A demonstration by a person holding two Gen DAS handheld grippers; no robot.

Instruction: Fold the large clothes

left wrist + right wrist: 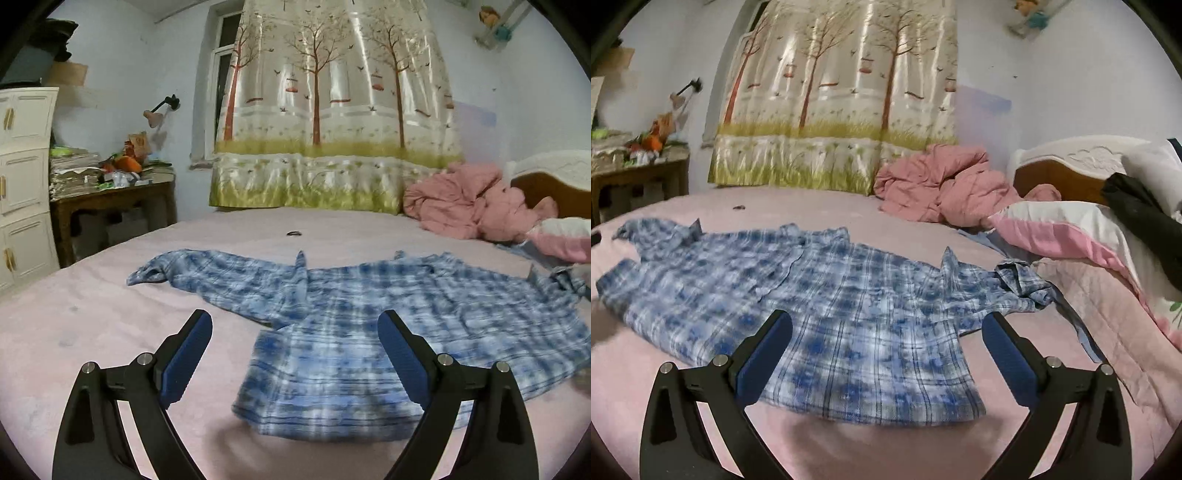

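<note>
Your blue plaid shirt [369,332] lies spread on the bed [92,314], sleeve out toward 10 o'clock, no folds made yet; both grippers' fingers [188,354] stand wide apart, gripping nothing.

I see soft woven cloth in the plaid shirt [820,314], a matt pink sheet [92,314], and at twelve o'clock a glossy satin curtain [332,110]; ribbed blue pads [186,365] look rubbery.
</note>
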